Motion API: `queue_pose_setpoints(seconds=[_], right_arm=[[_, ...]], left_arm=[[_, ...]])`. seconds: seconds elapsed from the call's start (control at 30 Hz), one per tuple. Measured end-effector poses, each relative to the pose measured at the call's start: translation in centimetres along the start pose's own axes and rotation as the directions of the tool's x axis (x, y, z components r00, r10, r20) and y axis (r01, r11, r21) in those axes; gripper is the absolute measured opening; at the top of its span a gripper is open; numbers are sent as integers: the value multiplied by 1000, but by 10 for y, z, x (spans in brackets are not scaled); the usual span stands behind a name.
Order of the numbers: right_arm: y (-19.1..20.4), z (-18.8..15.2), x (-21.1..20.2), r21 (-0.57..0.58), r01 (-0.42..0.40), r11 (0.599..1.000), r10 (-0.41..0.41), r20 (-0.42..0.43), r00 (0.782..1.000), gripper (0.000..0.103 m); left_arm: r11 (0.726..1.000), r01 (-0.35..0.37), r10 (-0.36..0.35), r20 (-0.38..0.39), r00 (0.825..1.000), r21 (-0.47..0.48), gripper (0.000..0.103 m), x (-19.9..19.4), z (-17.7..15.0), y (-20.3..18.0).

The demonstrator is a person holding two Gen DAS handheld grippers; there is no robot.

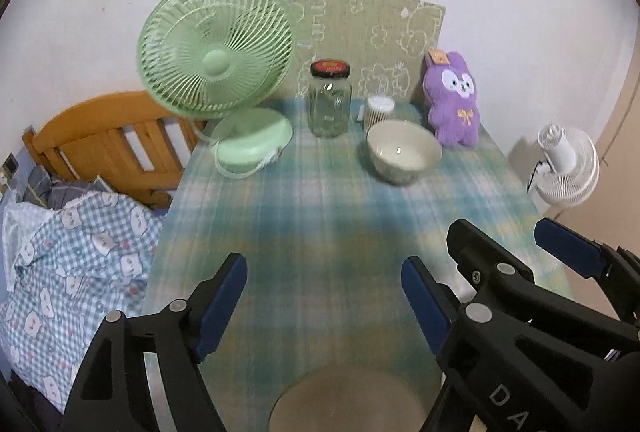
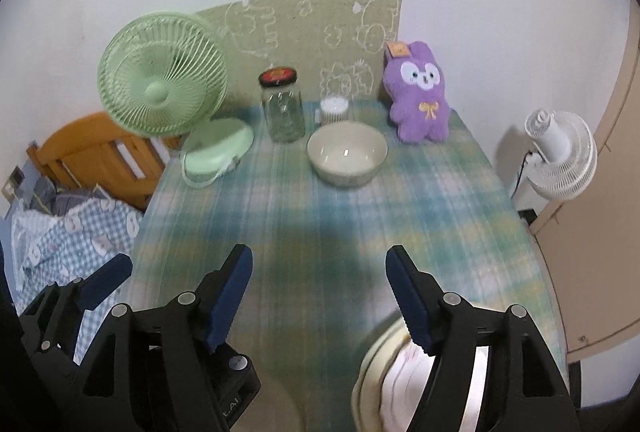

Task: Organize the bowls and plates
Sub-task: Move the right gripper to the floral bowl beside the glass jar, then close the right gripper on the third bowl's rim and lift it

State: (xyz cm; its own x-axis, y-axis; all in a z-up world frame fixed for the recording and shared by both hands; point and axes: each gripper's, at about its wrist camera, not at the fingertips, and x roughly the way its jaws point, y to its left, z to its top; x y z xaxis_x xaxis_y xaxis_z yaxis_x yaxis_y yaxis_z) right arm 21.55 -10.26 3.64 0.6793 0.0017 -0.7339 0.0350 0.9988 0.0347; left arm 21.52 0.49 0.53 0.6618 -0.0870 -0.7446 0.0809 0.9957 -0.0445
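Observation:
A cream bowl (image 1: 402,151) (image 2: 347,151) stands upright and empty at the far side of the plaid tablecloth (image 1: 320,216) (image 2: 320,207). My left gripper (image 1: 324,296) is open over the near part of the cloth, with nothing between its blue pads. A round beige plate (image 1: 348,400) lies just below it at the near edge. My right gripper (image 2: 320,292) (image 1: 508,240) is open and holds nothing. A cream-rimmed plate (image 2: 380,380) lies partly hidden under its right finger. One of the left gripper's fingers (image 2: 106,282) shows at the left of the right wrist view.
Along the back of the table stand a green desk fan (image 1: 216,63) (image 2: 160,91), a glass jar (image 1: 330,103) (image 2: 283,111), a cotton swab tub (image 1: 380,111) and a purple plush toy (image 1: 454,99) (image 2: 420,95). A white fan (image 2: 556,155) stands to the right, a bed (image 1: 80,216) to the left.

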Motion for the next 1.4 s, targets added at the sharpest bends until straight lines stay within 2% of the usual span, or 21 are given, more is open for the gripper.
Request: queue_pose_setpoints(seconds=[0.1,0.2,0.33,0.5,0.73,0.9,1.03,1.07,1.13,1.2,1.3,1.4], right_arm=[[-14,21,16,8,-3,1000,3,7,1000,73],[-28,42,35,10,6,1000,-6,6,1000,78],[-48,66,59,0,-4,1000,4,16,1000,78],[-68,93,103,-10,-24,1000,24,-12,1000,78],[-90,115,162,24,-30,999,30,-31,999,78],[-100,118,204,36,-16,999,19,-69,997,78],[-104,118,232,28,-14,1000,17,-87,996,77],[-105,118,239,29,-16,999,18,-92,996,75],[-106,117,248,34,-14,999,18,-100,995,62],[-108,117,259,46,-16,999,21,-120,993,60],[-110,118,269,61,-28,998,35,-125,992,45],[-109,117,278,67,-34,997,44,-145,988,37]], left_arm=[[1000,-6,6,10,1000,-4,81,15,19,-12],[1000,-9,9,10,1000,-8,81,31,36,-25],[1000,-30,31,18,999,-6,81,52,58,-40],[999,-54,54,-4,999,0,80,89,84,-57],[996,-94,93,-49,994,-8,65,145,108,-66],[996,-65,57,-128,990,-61,51,194,110,-66],[995,-87,77,-159,984,-51,50,222,112,-70],[994,-99,92,-160,983,-39,49,228,112,-71],[993,-114,109,-160,981,-21,45,235,114,-74],[992,-123,120,-166,979,-9,41,243,114,-76],[992,-126,125,-172,977,2,35,250,115,-79],[990,-139,140,-173,975,15,31,257,115,-79]])
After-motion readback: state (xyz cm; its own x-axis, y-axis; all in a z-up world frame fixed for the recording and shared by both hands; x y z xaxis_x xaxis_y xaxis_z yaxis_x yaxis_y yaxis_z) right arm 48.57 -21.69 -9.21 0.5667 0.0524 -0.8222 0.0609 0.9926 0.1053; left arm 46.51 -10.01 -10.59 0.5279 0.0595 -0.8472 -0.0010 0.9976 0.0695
